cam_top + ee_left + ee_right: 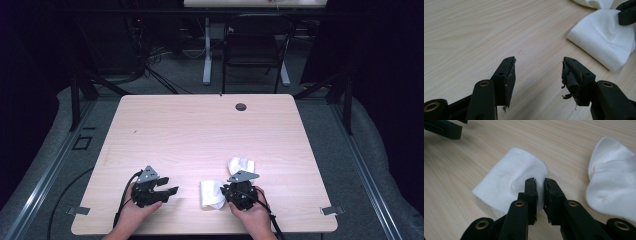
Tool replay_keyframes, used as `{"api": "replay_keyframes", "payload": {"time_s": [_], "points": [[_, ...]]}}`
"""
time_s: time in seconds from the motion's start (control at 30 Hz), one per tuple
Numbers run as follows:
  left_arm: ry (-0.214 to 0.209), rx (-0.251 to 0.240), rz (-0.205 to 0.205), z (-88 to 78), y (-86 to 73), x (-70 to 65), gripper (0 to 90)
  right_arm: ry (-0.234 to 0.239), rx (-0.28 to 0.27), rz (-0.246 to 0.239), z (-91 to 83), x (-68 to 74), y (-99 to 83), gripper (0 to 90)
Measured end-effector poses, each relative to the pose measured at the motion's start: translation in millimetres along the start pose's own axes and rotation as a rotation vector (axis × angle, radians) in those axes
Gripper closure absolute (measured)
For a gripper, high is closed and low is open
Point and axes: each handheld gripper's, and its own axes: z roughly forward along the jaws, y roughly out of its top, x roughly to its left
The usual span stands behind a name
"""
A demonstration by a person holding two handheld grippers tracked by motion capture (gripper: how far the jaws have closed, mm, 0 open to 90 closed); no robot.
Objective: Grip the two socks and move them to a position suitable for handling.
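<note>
A white sock lies near the table's front edge as two lumps: a folded part (pixel 212 194) (pixel 604 37) (pixel 509 180) and a ribbed cuff part (pixel 241 165) (pixel 614 182). Whether the two are joined I cannot tell. My right gripper (pixel 231 187) (pixel 540 181) sits low between them, its jaws a narrow slit apart at the folded part's edge, with no cloth pinched in the gap. My left gripper (pixel 170 186) (pixel 538 62) rests on the bare wood to the left of the sock, jaws wide open and empty. One right jaw tip (pixel 627 12) shows beyond the folded part.
The light wooden table (pixel 200 130) has a round cable hole (pixel 241 106) near its far edge. Beyond it stand a black chair (pixel 255 47) and a white desk leg (pixel 207 50). Both hands hold the grippers at the front edge.
</note>
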Motion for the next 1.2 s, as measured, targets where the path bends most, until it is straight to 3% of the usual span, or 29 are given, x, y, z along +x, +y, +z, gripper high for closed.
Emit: {"api": "replay_keyframes", "payload": {"time_s": [0.23, 0.27, 0.47, 0.73, 0.87, 1.2], "points": [[-0.003, -0.001, -0.008, 0.3, -0.2, 0.5, 44.7, 0.007, 0.048, 0.042, 7.7, -11.3, -4.4, 78.1], [-0.002, 0.0, -0.008, 0.3, -0.3, 0.6, 44.7, 0.022, 0.078, 0.052, 10.8, -13.3, -5.3, 75.9], [-0.002, 0.003, -0.004, 0.4, -0.3, 1.0, 44.7, 0.008, 0.055, 0.052, 9.0, -12.9, -5.4, 78.2], [-0.002, 0.004, -0.003, 0.7, -0.3, 1.1, 44.7, 0.004, 0.065, 0.041, 7.9, -13.4, -5.5, 75.8], [-0.001, 0.006, -0.002, 1.1, -0.2, 1.2, 44.7, 0.01, 0.06, 0.043, 6.1, -12.5, -4.1, 83.8], [0.0, 0.001, -0.004, 0.5, -0.1, 1.3, 44.7, 0.01, 0.036, 0.021, 1.1, -4.5, -0.4, 83.6]]}}
